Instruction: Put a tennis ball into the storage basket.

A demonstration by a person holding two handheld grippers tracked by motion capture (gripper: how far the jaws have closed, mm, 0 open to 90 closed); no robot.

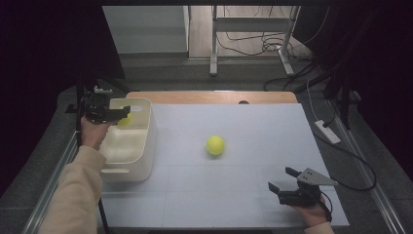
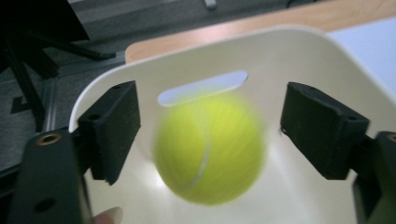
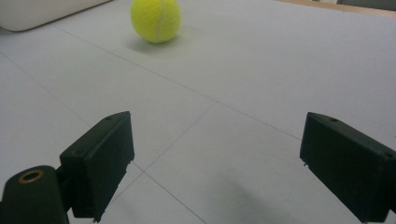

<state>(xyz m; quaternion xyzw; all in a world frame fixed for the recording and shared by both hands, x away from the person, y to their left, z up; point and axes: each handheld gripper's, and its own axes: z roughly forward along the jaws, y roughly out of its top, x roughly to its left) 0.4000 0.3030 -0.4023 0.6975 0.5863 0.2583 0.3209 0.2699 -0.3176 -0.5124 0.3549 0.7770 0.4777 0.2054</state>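
My left gripper (image 1: 127, 111) hangs over the cream bin (image 1: 141, 146), my right gripper (image 1: 282, 178) rests low near the front of the surface (image 1: 243, 195).

From above, a tennis ball (image 1: 124, 120) sits half hidden under my left fingers, inside the bin at its far end. My left gripper view brings it close: the ball (image 2: 209, 148) is blurred, lying between my spread fingers (image 2: 112, 130) with a gap on each side, touching neither, in front of the bin's handle slot (image 2: 203, 87). A second tennis ball (image 1: 215, 145) lies on the surface, well apart from the bin. My right gripper view shows that ball (image 3: 156, 19) far ahead, my right fingers (image 3: 100, 161) released wide and holding nothing.
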